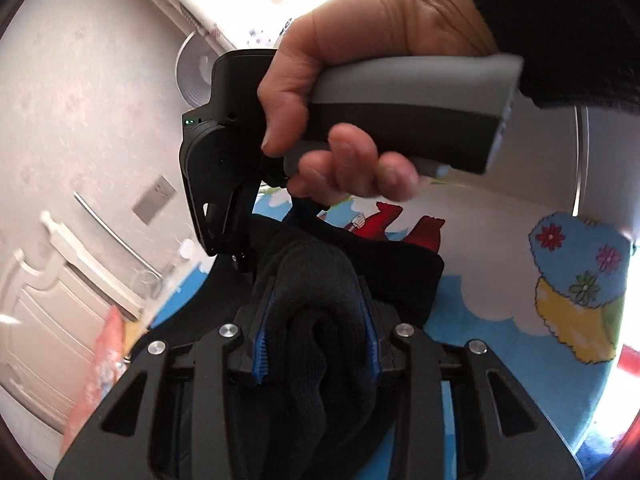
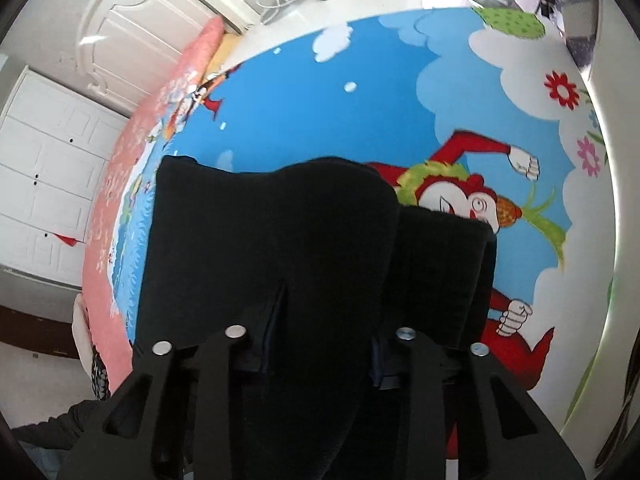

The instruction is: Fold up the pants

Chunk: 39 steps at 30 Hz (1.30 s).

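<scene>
Now both claws, left claw [image 1: 316,332] and right claw [image 2: 320,344], clamp the black pants [image 2: 260,240].

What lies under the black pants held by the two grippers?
Under the black pants lies a cartoon-print blanket: blue sky, white clouds, a red figure. The pants cover part of that figure; anything else beneath them is hidden.

White panelled cupboards [image 2: 52,168] line one wall; a pale marbled wall [image 1: 80,92] carries a grey switch plate [image 1: 154,199]. Bright daylight washes the cartoon-printed blue bedsheet [image 2: 288,92], pink along its edge.
</scene>
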Motion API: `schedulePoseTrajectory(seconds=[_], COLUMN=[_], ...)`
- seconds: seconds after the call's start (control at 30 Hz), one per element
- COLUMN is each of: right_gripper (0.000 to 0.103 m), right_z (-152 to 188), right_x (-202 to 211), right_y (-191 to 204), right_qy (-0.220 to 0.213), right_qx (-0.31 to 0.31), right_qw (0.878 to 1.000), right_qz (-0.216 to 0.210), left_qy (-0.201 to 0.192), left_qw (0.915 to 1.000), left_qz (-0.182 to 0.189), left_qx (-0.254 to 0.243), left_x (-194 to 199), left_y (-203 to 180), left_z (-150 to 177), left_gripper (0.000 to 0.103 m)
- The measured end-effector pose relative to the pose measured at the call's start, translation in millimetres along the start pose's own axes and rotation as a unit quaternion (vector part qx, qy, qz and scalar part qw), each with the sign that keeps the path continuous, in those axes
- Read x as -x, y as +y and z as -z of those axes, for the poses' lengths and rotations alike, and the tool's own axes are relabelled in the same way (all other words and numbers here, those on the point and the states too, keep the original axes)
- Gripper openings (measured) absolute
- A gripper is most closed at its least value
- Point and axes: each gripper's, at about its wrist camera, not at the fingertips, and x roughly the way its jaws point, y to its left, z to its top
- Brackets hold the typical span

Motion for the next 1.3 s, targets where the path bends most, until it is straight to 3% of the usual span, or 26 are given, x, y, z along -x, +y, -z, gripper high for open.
schedulePoseTrajectory(seconds=[0.1,0.23,0.4,0.5,0.53,0.6,0.67,0.7,0.73,0.8,0.83,0.87,0.93,0.97,1.0,1.03,1.07,1.17,1.23,1.27,1.3], right_gripper=[0.028,0.028,0.029,0.032,0.035,0.062,0.078,0.08,0.08,0.081,0.082,0.085,0.088,0.088,0.088,0.088,0.088,0.088,0.088,0.086,0.081], right_z=[-2.8,5.4,10.9,18.3,20.8,23.3,28.4,31.4,33.8,40.4,44.9,51.0,63.5,73.1,82.9,90.6,106.1,133.1,145.7,147.9,147.9], right_x=[14.0,27.0,5.1,5.9,6.4,4.9,5.1,5.9,6.9,16.4,24.3,36.4,57.0,66.8,73.3,76.4,79.9,75.6,61.1,43.6,32.6], right_y=[14.6,4.1,-10.2,-12.1,-9.5,-1.5,6.2,7.8,9.7,17.0,21.6,27.7,37.9,46.2,53.3,61.0,72.3,85.9,85.0,78.5,73.8], right_qy=[-0.025,-0.043,-0.047,-0.065,-0.071,-0.086,-0.109,-0.117,-0.127,-0.157,-0.176,-0.203,-0.244,-0.266,-0.283,-0.294,-0.313,-0.338,-0.337,-0.313,-0.291], right_qx=[0.024,0.01,0.04,0.052,0.061,0.08,0.093,0.095,0.097,0.093,0.089,0.081,0.068,0.06,0.053,0.051,0.057,0.044,0.032,0.03,0.028], right_qw=[0.999,0.999,0.994,0.99,0.987,0.975,0.957,0.954,0.95,0.937,0.93,0.921,0.913,0.911,0.907,0.904,0.898,0.887,0.881,0.885,0.891], right_qz=[0.013,0.031,0.092,0.113,0.129,0.191,0.251,0.26,0.268,0.298,0.312,0.321,0.319,0.31,0.307,0.308,0.305,0.311,0.332,0.344,0.348], left_qy=[-0.009,-0.023,-0.006,-0.014,-0.023,-0.048,-0.07,-0.082,-0.087,-0.082,-0.074,-0.053,-0.023,0.021,0.079,0.126,0.122,0.119,0.106,0.085,0.066], left_qw=[0.9997,0.9994,0.9997,0.9993,0.9985,0.9949,0.9871,0.9811,0.9763,0.9562,0.9488,0.9361,0.9246,0.924,0.921,0.9075,0.9034,0.919,0.915,0.9172,0.926], left_qz=[-0.021,-0.025,-0.002,0.028,0.048,0.085,0.119,0.122,0.119,0.101,0.085,0.054,0.034,0.049,0.086,0.12,0.118,0.103,0.122,0.136,0.13], left_qx=[0.004,-0.005,-0.023,-0.019,-0.01,0.023,0.081,0.126,0.158,0.262,0.295,0.343,0.379,0.379,0.371,0.382,0.394,0.361,0.37,0.365,0.348], left_x=[6.1,7.9,-12.1,-18.7,-12.8,7.6,35.5,51.5,61.5,79.5,81.5,80.9,73.0,56.1,32.6,12.8,9.4,13.1,18.7,20.5,25.1], left_y=[8.4,8.6,-13.2,-24.3,-21.3,-4.5,28.0,52.4,70.2,124.6,141.0,165.1,182.3,183.0,176.7,167.4,163.6,164.2,168.8,176.2,184.7], left_z=[-6.7,-14.0,-18.8,-17.0,-17.2,-13.5,0.2,12.6,22.4,57.9,70.9,94.9,120.3,133.7,143.4,159.1,163.5,149.7,142.9,129.7,116.6], left_gripper=[0.036,0.036,0.037,0.047,0.054,0.055,0.055,0.055,0.055,0.054,0.049,0.037,0.028,0.028,0.028,0.028,0.028,0.027,0.026,0.026,0.026])
